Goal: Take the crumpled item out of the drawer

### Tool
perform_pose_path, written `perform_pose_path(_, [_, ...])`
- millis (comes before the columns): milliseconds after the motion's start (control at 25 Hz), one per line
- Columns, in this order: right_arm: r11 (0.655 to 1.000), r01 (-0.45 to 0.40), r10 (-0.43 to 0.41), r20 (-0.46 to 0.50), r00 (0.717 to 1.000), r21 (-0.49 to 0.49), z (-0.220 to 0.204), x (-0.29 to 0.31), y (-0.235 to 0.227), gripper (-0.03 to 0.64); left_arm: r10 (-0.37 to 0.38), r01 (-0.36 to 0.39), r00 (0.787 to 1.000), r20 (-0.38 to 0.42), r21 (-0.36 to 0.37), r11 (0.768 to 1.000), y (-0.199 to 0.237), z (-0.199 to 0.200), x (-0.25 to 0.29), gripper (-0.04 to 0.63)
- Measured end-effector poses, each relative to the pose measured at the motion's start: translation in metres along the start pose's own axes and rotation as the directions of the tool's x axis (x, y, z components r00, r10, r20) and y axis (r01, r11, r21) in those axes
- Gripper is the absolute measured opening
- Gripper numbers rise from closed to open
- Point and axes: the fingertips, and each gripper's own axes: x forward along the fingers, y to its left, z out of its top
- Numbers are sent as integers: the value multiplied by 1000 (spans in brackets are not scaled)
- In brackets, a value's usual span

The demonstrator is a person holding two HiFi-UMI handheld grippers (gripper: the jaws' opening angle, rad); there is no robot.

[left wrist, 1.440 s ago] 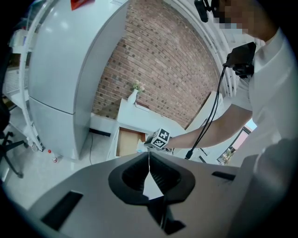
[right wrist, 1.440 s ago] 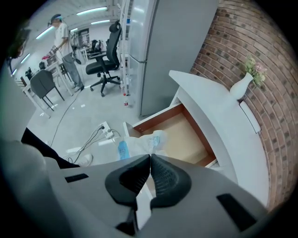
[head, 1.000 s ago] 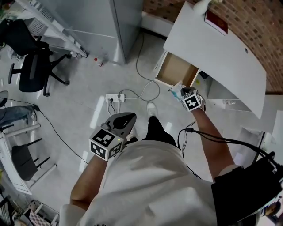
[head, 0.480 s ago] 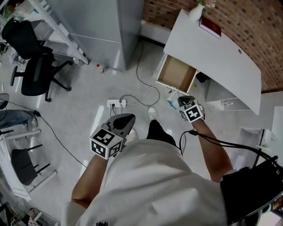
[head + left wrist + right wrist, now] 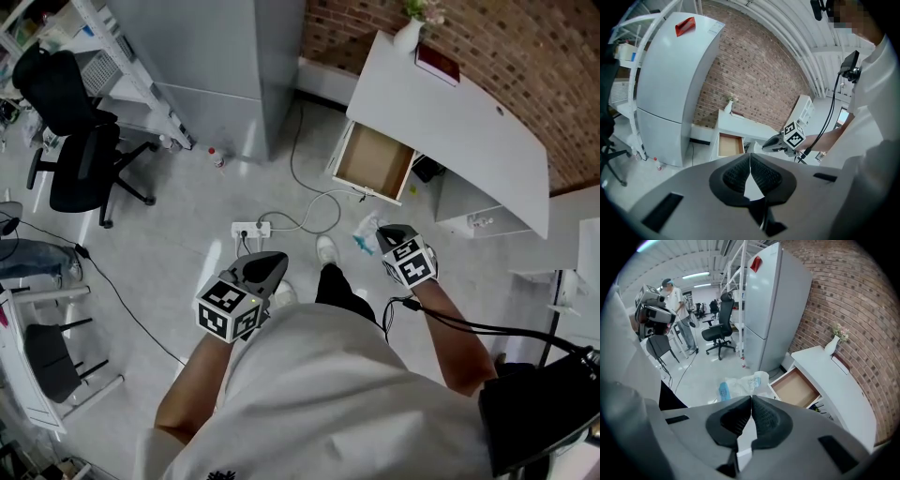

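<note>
A crumpled white and blue plastic wrapper (image 5: 364,232) (image 5: 739,384) hangs from my right gripper (image 5: 377,234) (image 5: 751,398), which is shut on its lower edge. The wrapper is held over the floor, clear of the open wooden drawer (image 5: 375,162) (image 5: 796,389) of the white desk (image 5: 459,122). The drawer looks bare inside. My left gripper (image 5: 274,265) (image 5: 750,157) is held low at the person's left side, shut with nothing between its pads. In the left gripper view the drawer (image 5: 727,144) and the right gripper (image 5: 769,144) show ahead.
A grey fridge (image 5: 216,56) stands left of the desk, against a brick wall. A power strip (image 5: 251,228) with cables lies on the floor. A black office chair (image 5: 80,159) is at the left. A vase (image 5: 409,33) and a red book (image 5: 437,64) sit on the desk. Another person (image 5: 675,301) stands far off.
My right gripper has drawn back from the drawer front toward the body, carrying the wrapper with it. The left gripper has barely moved.
</note>
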Motion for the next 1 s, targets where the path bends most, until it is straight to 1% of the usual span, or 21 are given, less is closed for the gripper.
perform_pose_path(280, [1000,-10,10,21,1000,-19,0,-23,32,32,-10,11,1000,-8,10,1000,-8,-13,-12,25])
perform_pose_path(600, [999,-14,16,49,999,-34,1,-37,55,32,-24,24,1000,-13,30,999,-14,-20,-16,25])
perform_pose_path(1000, [999,-7,9,53,999,-35,-2,-49,64,31,-41,42,999,-17,41,998,-20,-24,-17,25])
